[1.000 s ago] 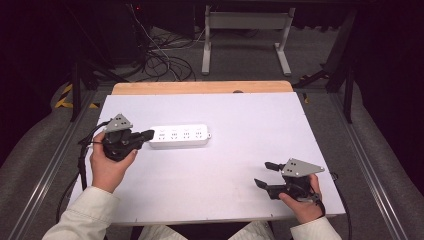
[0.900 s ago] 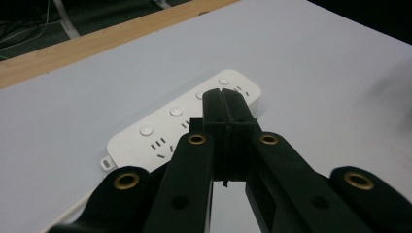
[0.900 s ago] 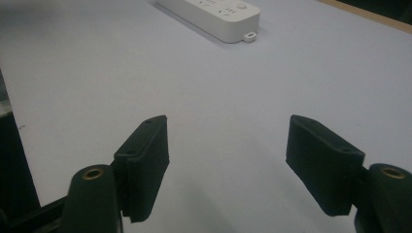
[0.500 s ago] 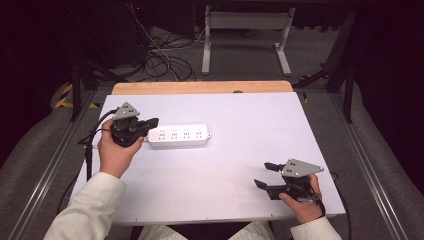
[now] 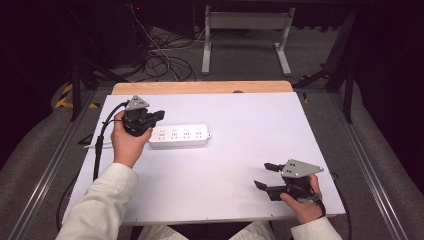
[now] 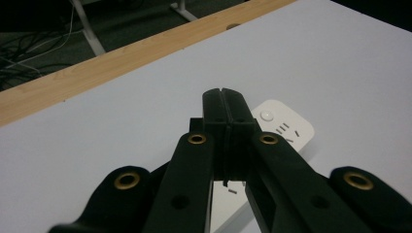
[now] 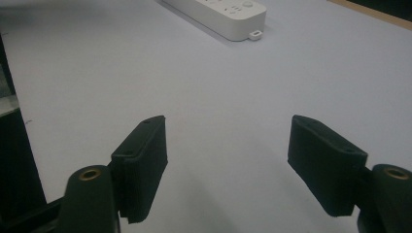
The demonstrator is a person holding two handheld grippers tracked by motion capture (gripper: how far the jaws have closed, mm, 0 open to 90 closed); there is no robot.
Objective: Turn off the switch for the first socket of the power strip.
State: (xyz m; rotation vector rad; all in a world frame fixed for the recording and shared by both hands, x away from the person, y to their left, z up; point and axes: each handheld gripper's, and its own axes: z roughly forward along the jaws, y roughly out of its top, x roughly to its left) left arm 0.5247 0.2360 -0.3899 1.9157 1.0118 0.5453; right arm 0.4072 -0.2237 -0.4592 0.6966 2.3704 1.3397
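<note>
A white power strip (image 5: 179,136) lies flat on the white table (image 5: 235,125), left of centre. My left gripper (image 5: 158,115) hovers over the strip's left end, its jaws pressed together with nothing between them. In the left gripper view the shut tips (image 6: 225,97) hang above the strip (image 6: 284,127), whose round button end shows to the right of the jaws. My right gripper (image 5: 264,176) rests near the table's front right corner, jaws wide apart and empty. Far off in the right gripper view, the strip (image 7: 221,13) lies beyond the open gripper (image 7: 228,141).
A wooden strip (image 5: 200,87) runs along the table's far edge. Behind it stand a metal frame (image 5: 245,35) and loose cables (image 5: 160,60) on the floor. A black cable (image 5: 100,145) trails from the left gripper down the table's left side.
My left hand has carried its shut gripper toward the far side of the table, to above the strip's left end. The right hand has stayed put.
</note>
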